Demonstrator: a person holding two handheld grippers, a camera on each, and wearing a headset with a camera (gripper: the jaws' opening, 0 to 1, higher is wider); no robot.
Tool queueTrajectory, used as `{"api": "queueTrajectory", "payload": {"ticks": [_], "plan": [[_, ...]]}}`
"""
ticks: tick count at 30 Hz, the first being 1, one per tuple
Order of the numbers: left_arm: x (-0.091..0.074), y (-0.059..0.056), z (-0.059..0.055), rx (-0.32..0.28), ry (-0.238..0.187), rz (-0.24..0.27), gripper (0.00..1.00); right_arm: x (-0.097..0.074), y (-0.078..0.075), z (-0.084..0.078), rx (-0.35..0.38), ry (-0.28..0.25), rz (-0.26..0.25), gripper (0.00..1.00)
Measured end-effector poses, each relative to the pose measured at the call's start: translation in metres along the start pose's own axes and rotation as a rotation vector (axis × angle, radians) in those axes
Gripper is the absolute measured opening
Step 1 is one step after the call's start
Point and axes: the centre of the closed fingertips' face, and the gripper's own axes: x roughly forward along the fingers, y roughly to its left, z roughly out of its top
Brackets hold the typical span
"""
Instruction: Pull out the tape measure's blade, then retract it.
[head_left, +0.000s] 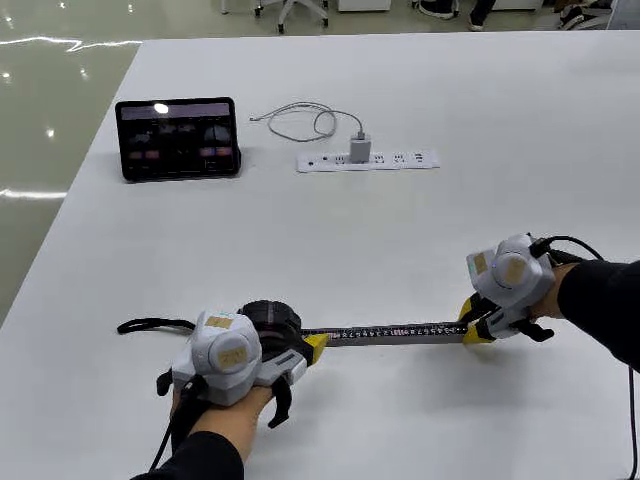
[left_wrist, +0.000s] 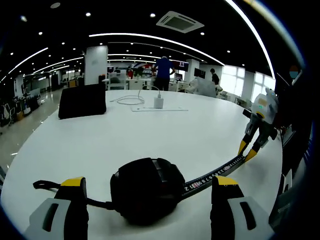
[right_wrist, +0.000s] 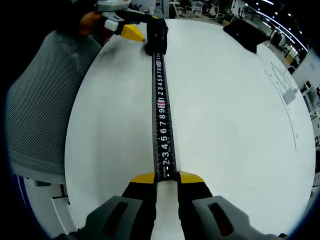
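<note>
Pinches the end of the drawn-out blade (right_wrist: 160, 110) in the right tool (right_wrist: 161, 177). Straddles the tape measure case (left_wrist: 145, 192) with the left tool (left_wrist: 150, 182), spread wide.

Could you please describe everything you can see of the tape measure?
The black, rounded tape measure case lies on the white table between the left gripper's open jaws, gaps either side. Its black blade with pale numerals runs out flat, its end pinched by the right gripper. A black strap trails behind.
</note>
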Motion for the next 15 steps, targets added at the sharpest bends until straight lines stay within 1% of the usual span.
{"api": "queueTrajectory", "payload": {"ticks": [2,4,5,7,8,10,15], "plan": [[0.003,0.003,0.001,0.000,-0.004,0.014,1.00,0.000,-0.002,-0.001,0.011,0.003,-0.007,0.11],[0.006,0.005,0.002,-0.013,-0.002,0.020,1.00,0.000,-0.003,-0.001,0.029,0.010,-0.014,0.11],[0.008,0.006,0.003,-0.015,-0.004,0.025,1.00,0.001,-0.004,-0.002,0.078,0.020,-0.024,0.11],[0.010,0.007,0.003,-0.021,-0.004,0.034,0.99,0.002,-0.004,-0.002,0.046,0.035,-0.024,0.11],[0.010,0.008,0.003,-0.020,-0.004,0.039,0.98,0.003,-0.004,-0.002,0.020,0.053,-0.025,0.11],[0.011,0.009,0.002,-0.018,0.005,0.052,0.94,0.004,-0.005,-0.001,0.026,0.066,-0.022,0.11],[0.012,0.010,-0.002,-0.046,0.018,0.073,0.86,0.004,-0.004,-0.002,0.009,0.074,-0.017,0.10]]}}
